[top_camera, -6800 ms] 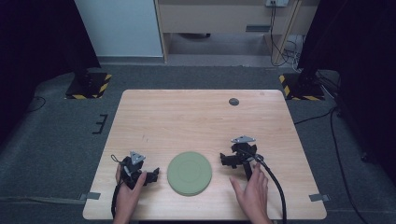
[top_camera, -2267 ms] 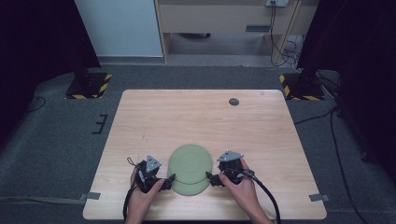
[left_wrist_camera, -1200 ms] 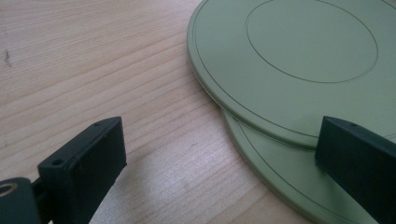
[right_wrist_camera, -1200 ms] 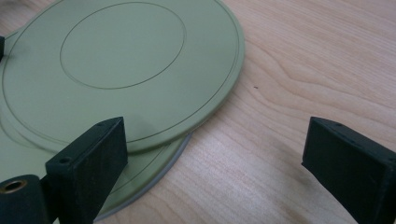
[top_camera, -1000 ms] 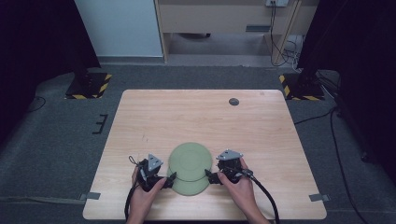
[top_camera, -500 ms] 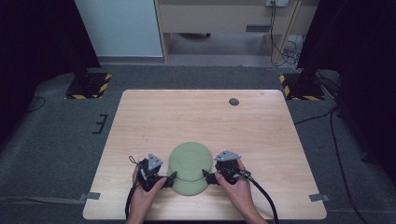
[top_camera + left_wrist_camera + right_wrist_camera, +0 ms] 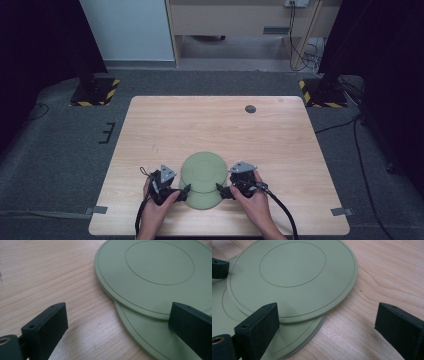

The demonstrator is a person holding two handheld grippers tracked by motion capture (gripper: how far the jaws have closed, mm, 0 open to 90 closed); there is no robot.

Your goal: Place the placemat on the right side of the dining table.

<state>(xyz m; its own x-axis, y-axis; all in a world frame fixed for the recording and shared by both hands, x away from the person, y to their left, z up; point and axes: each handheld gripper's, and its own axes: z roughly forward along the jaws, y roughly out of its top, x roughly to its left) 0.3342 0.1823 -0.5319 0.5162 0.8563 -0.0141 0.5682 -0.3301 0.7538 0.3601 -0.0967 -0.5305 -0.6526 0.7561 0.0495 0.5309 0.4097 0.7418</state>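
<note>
On the wooden table (image 7: 165, 130), two green plates lie stacked near the near edge, between your hands: the upper plate (image 7: 204, 171) sits shifted toward the far side, the lower plate (image 7: 204, 200) showing at the near side. The stack looks half slid apart, with the separation left to do. Your left gripper (image 7: 186, 189) has its jaws wide apart, one over the lower plate's rim, clamping nothing. Your right gripper (image 7: 220, 188) gapes likewise beside the rims, one jaw over the plates.
</note>
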